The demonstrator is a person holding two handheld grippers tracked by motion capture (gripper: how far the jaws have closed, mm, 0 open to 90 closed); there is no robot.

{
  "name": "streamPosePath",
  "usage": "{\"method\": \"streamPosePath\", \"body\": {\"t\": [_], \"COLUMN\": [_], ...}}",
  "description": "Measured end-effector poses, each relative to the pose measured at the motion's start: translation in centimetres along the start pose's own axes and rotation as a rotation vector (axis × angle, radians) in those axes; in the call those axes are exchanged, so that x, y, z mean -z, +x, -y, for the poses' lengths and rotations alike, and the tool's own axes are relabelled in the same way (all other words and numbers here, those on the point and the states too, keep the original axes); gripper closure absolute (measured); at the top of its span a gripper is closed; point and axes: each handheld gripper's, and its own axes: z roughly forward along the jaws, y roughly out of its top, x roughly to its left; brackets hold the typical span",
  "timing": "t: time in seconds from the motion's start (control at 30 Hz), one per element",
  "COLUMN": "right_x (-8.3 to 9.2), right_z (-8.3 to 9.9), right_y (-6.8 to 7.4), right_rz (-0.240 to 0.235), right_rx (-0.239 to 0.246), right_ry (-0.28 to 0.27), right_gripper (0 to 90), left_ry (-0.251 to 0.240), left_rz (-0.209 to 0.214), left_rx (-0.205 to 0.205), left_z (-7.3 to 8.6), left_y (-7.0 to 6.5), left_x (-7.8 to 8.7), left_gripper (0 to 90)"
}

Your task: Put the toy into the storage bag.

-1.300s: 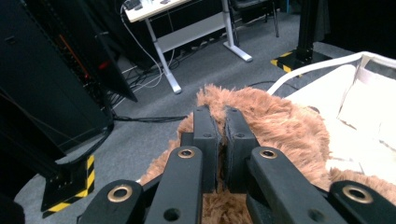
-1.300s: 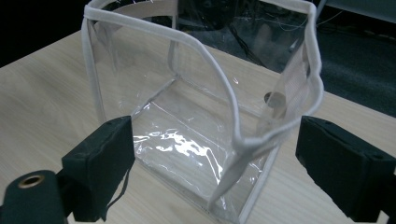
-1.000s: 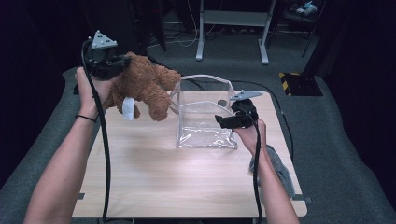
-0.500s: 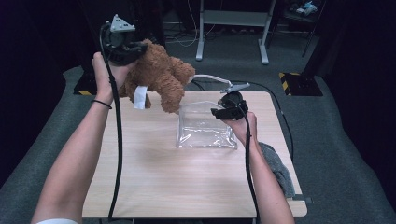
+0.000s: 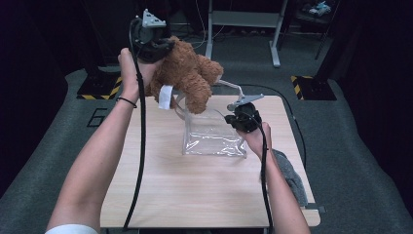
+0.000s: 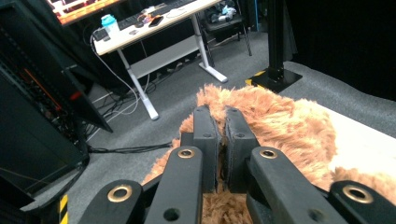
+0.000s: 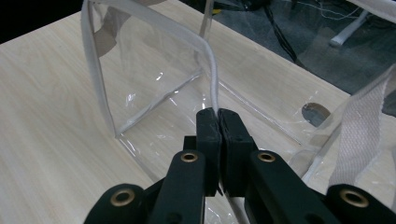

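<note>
A brown plush teddy bear (image 5: pixel 187 73) with a white tag hangs in the air above the table's far left, and my left gripper (image 5: pixel 155 48) is shut on its fur (image 6: pixel 275 116). A clear plastic bag (image 5: pixel 212 134) with white trim and a white strap stands open on the wooden table (image 5: pixel 195 190). My right gripper (image 5: pixel 238 119) has just been closing and is now shut on the bag's white rim (image 7: pixel 212 81) at its right side. The bear hangs just above and to the left of the bag's mouth.
A grey cloth (image 5: pixel 292 175) lies at the table's right edge beside my right forearm. Grey carpet surrounds the table. A white desk frame (image 5: pixel 243 24) stands behind it, and a desk (image 6: pixel 154 28) with clutter stands farther off.
My left hand has carried the bear to the right and up, toward the bag. The right gripper's jaws have come together on the bag's rim, lifting that side a little.
</note>
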Motion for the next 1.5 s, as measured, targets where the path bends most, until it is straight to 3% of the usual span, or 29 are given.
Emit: {"method": "streamPosePath", "body": {"t": [0.1,0.23,0.37,0.63,0.8,1.0,1.17,1.23,1.5], "right_x": [0.1,0.4,0.3,0.8,0.8,0.9,0.8,0.7,0.6], "right_z": [0.1,0.2,0.3,0.6,0.9,1.0,1.0,1.0,1.2], "right_y": [0.2,0.8,0.8,1.1,1.3,1.5,1.7,1.8,1.8], "right_rz": [-0.021,-0.023,-0.027,-0.023,-0.024,-0.034,-0.047,-0.050,-0.074], "right_rx": [0.030,0.023,0.061,0.058,0.086,0.067,0.056,0.057,0.066], "right_ry": [-0.006,0.003,-0.013,-0.010,-0.024,-0.014,-0.008,-0.006,-0.010], "right_gripper": [88.1,88.2,88.3,88.4,88.5,88.5,88.5,88.5,88.6], "left_ry": [-0.001,0.007,0.023,0.122,0.148,0.218,0.256,0.275,0.347], "left_rz": [0.004,0.010,0.016,0.072,0.093,0.128,0.159,0.170,0.205], "left_rx": [-0.003,-0.016,-0.021,-0.101,-0.107,-0.140,-0.138,-0.167,-0.181], "left_z": [-0.5,-0.9,-0.7,0.4,0.9,1.5,2.3,2.7,4.2], "left_y": [-0.8,-1.9,-3.2,-5.7,-6.4,-6.8,-7.3,-8.2,-9.7], "left_x": [-0.6,-1.7,-3.0,-5.7,-6.6,-7.6,-8.4,-9.0,-11.0], "left_gripper": [85.9,85.9,85.9,85.8,85.8,85.8,85.7,85.7,85.7]}}
